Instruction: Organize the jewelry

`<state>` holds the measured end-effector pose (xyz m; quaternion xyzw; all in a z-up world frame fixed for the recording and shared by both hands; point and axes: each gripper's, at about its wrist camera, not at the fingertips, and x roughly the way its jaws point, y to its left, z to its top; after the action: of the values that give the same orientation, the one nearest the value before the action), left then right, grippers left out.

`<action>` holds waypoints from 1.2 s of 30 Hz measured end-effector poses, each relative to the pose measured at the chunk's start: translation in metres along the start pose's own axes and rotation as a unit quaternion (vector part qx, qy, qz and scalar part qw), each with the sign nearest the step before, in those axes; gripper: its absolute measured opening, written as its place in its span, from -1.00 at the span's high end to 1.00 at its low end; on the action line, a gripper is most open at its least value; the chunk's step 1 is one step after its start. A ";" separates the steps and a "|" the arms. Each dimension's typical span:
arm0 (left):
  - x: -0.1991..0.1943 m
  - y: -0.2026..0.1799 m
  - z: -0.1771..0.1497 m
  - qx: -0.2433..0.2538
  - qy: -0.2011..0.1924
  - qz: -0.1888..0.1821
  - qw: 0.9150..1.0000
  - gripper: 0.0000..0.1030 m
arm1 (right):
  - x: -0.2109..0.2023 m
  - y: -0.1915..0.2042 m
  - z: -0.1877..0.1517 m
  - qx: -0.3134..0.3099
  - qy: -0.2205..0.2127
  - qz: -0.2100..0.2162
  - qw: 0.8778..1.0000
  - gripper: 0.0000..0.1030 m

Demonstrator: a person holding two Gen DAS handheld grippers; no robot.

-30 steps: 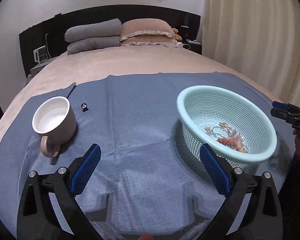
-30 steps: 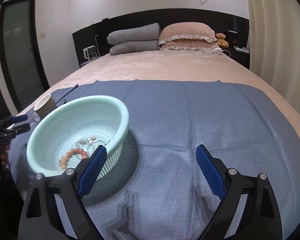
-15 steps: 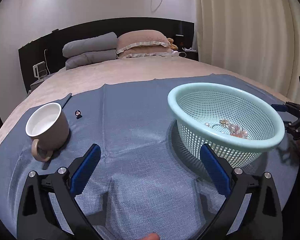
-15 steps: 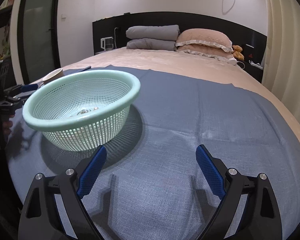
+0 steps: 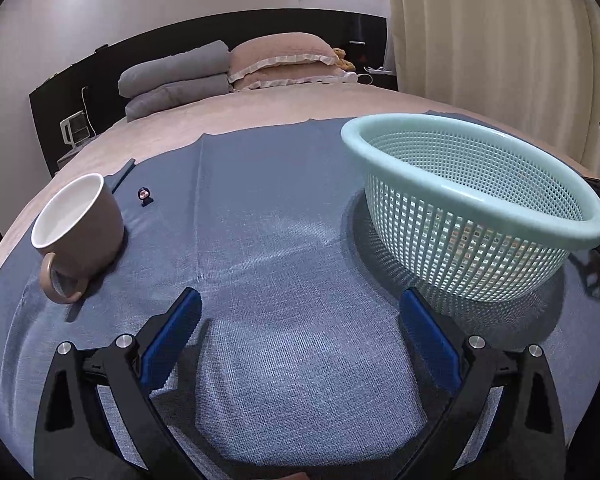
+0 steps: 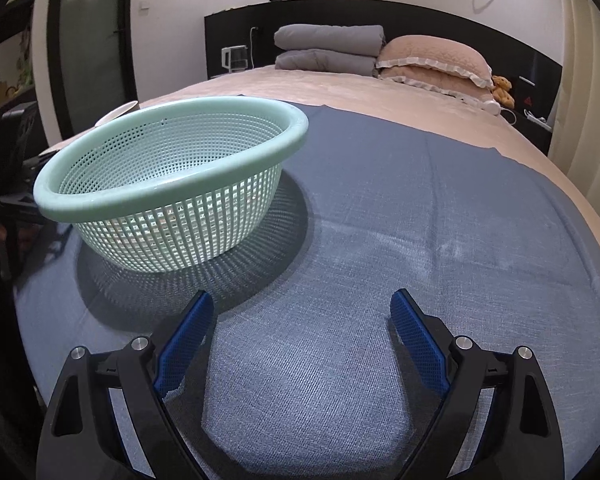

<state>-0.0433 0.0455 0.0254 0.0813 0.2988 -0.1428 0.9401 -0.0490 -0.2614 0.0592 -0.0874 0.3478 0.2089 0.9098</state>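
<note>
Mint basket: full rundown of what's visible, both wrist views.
The basket is a round, pale mint bowl-shaped colander that looks like plastic, with a thick smooth rolled rim over perforated grid walls. It sits upright on the blue cloth, casting a dark shadow around its base. Both views look at it from low down, so its floor and contents are hidden behind the near wall; only faint warm tints show through the mesh. Neither gripper touches it. The mug stands well apart.
</note>
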 end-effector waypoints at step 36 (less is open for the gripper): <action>0.006 -0.012 -0.005 0.005 0.013 -0.006 1.000 -0.89 | 0.013 0.009 0.004 -0.005 0.019 -0.006 1.000 -0.67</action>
<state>-0.0452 0.0342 0.0171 0.0864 0.3111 -0.1487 0.9347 -0.0423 -0.2478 0.0530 -0.0977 0.3631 0.2029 0.9041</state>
